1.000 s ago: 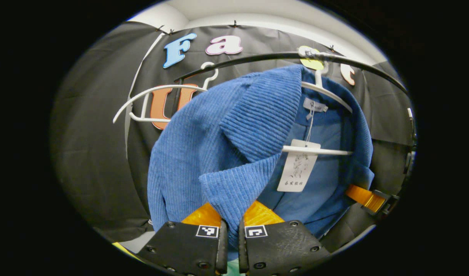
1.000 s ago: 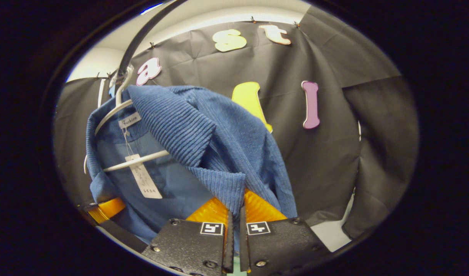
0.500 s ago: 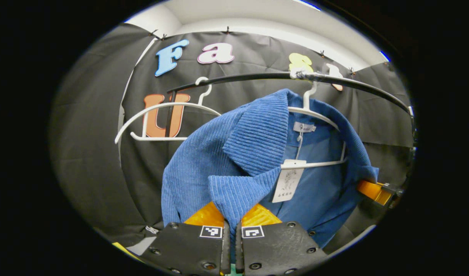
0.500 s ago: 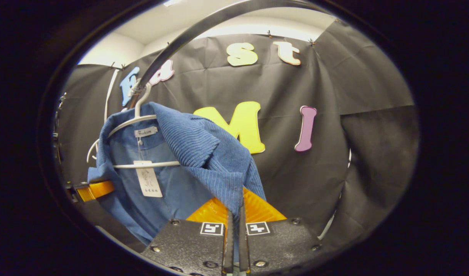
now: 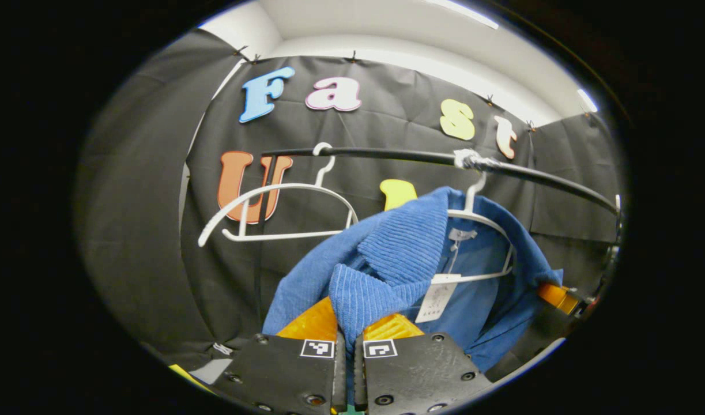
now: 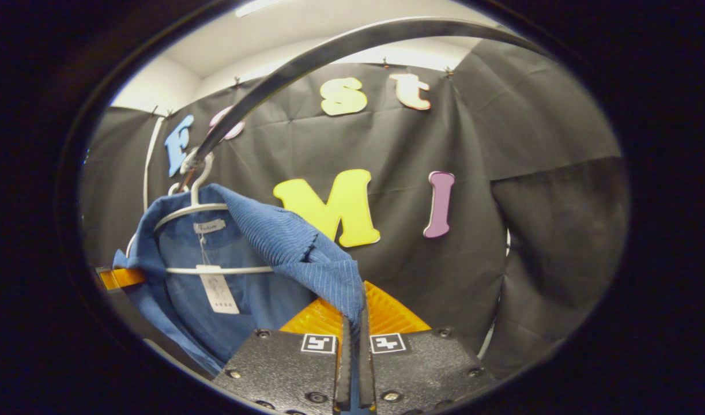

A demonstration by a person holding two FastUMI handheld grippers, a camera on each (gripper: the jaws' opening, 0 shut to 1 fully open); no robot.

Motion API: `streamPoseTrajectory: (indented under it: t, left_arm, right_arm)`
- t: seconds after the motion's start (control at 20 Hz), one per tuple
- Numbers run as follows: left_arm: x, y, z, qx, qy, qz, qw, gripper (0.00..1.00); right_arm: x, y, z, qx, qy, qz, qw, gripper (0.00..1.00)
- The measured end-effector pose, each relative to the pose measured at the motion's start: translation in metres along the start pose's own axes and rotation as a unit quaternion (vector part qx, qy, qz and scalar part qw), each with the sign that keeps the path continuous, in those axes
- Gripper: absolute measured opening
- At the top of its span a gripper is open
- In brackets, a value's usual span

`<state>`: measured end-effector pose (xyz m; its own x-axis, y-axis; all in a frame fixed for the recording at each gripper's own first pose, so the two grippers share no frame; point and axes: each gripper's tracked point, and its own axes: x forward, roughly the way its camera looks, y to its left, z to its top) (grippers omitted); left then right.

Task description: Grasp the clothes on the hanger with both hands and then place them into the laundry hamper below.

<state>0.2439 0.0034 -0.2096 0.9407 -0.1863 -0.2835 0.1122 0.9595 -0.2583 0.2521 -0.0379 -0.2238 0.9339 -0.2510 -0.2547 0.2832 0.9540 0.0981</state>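
Landmark: black rail point(image 5: 387, 154).
Jacket: blue corduroy jacket point(image 5: 398, 253), draped on the white hanger point(image 5: 485, 216) hooked under the rail.
Left gripper point(image 5: 346, 334): clenched on 1 lapel, below the rail.
Right gripper point(image 6: 355, 323): clamped on the other lapel.
Spare: 1 bare hanger point(image 5: 277, 199) on the rail.
Technique: judged best to draw both lapels outward evenly, clearing the hanger shoulders before lowering.

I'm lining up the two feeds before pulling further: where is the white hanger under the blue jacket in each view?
Left gripper view: the white hanger sits right of centre, hooked on the black rail, inside the blue jacket.
Right gripper view: the hanger sits at the left, with its bar across the jacket's open collar.
Shared landmark: the paper tag hanging below the hanger's bar.
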Motion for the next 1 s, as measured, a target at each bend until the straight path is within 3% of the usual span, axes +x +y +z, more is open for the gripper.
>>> streamPoseTrajectory:
  t: [0.25,0.4,0.45,0.5,0.55,0.6,0.8,0.95,1.0]
  left_arm:
    - [0.001,0.017,0.021,-0.028,-0.016,0.003,0.999,0.05]
    - [0.002,0.018,0.027,-0.04,-0.018,-0.002,0.999,0.05]
    - [0.002,0.021,0.029,-0.044,-0.017,-0.003,0.999,0.0]
    - [0.004,0.026,0.032,-0.047,-0.018,-0.003,0.999,0.1]
    - [0.006,0.029,0.035,-0.05,-0.018,-0.003,0.999,0.1]
    - [0.008,0.03,0.038,-0.053,-0.017,-0.004,0.998,0.05]
    - [0.012,0.036,0.053,-0.059,-0.023,-0.01,0.998,0.05]
    - [0.015,0.04,0.066,-0.066,-0.029,-0.017,0.997,0.1]
    - [0.016,0.041,0.071,-0.067,-0.033,-0.019,0.997,0.05]
  right_arm:
    - [0.009,0.014,-0.023,0.15,0.031,0.03,0.988,0.09]
    - [0.017,0.017,-0.029,0.195,0.057,0.056,0.977,0.08]
    - [0.021,0.017,-0.027,0.213,0.063,0.069,0.973,0.09]
    - [0.033,0.01,-0.021,0.233,0.067,0.081,0.967,0.09]
    - [0.036,0.008,-0.017,0.251,0.07,0.094,0.961,0.08]
    - [0.041,0.005,-0.012,0.268,0.07,0.106,0.955,0.08]
    - [0.057,0.0,0.004,0.313,0.062,0.142,0.937,0.08]
    - [0.069,-0.001,0.018,0.344,0.055,0.168,0.922,0.08]
    - [0.071,-0.003,0.024,0.35,0.048,0.176,0.919,0.08]
